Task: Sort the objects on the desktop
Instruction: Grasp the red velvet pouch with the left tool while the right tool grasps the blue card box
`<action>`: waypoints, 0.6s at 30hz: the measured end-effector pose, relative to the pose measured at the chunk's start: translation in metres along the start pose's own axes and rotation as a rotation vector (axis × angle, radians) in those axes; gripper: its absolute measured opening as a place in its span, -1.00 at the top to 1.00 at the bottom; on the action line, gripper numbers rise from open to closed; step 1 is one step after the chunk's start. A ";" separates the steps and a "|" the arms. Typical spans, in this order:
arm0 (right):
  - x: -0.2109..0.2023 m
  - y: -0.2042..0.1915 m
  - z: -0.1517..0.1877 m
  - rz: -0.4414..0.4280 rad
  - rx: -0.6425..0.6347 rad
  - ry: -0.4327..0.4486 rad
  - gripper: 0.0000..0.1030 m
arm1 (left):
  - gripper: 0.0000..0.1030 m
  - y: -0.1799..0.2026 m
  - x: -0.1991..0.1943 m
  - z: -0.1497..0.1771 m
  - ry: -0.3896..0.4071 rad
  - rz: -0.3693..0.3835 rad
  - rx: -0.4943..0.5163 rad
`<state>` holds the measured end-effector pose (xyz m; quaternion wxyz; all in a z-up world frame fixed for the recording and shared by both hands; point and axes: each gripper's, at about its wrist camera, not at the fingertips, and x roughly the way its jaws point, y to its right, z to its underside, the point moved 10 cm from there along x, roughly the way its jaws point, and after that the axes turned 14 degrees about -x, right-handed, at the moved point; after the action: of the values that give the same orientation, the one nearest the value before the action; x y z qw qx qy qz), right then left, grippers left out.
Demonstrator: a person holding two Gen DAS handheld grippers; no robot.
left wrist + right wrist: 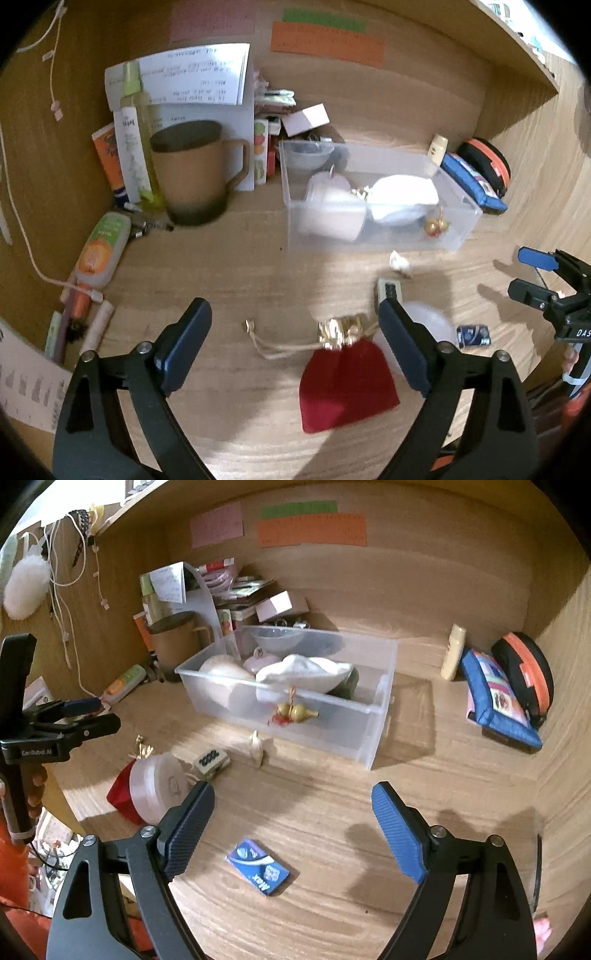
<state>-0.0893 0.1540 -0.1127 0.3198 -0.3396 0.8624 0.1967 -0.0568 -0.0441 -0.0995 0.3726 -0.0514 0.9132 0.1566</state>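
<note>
Left tool (295, 343) gapes wide, empty, over the red pouch (345, 387) at lower centre. Right tool (293, 830) wide, empty, above the blue packet (258, 871) on the bench (325, 805).

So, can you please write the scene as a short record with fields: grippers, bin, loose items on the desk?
left gripper: open, above the red pouch, not gripping it
right gripper: open, holding nothing, blue packet on the desk between its fingers
clear bin: already holds several items, including a white cloth
loose items: red pouch, blue packet, round white container
</note>
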 end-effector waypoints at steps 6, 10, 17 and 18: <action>0.004 -0.002 0.018 -0.002 0.003 -0.025 -0.66 | -0.81 -0.004 0.006 0.022 -0.030 -0.017 0.010; 0.009 -0.008 0.031 -0.021 -0.005 -0.045 -0.66 | -0.82 -0.006 0.016 0.040 -0.073 -0.022 0.011; 0.020 -0.028 0.050 -0.033 -0.082 -0.066 -0.65 | -0.82 -0.004 0.035 0.063 -0.141 -0.018 -0.002; 0.022 -0.033 0.051 -0.035 -0.097 -0.063 -0.65 | -0.84 -0.002 0.037 0.065 -0.147 -0.016 -0.005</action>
<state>-0.0571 0.1498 -0.1680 0.3333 -0.3634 0.8353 0.2433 -0.0399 -0.0245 -0.1697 0.4400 -0.0477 0.8825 0.1591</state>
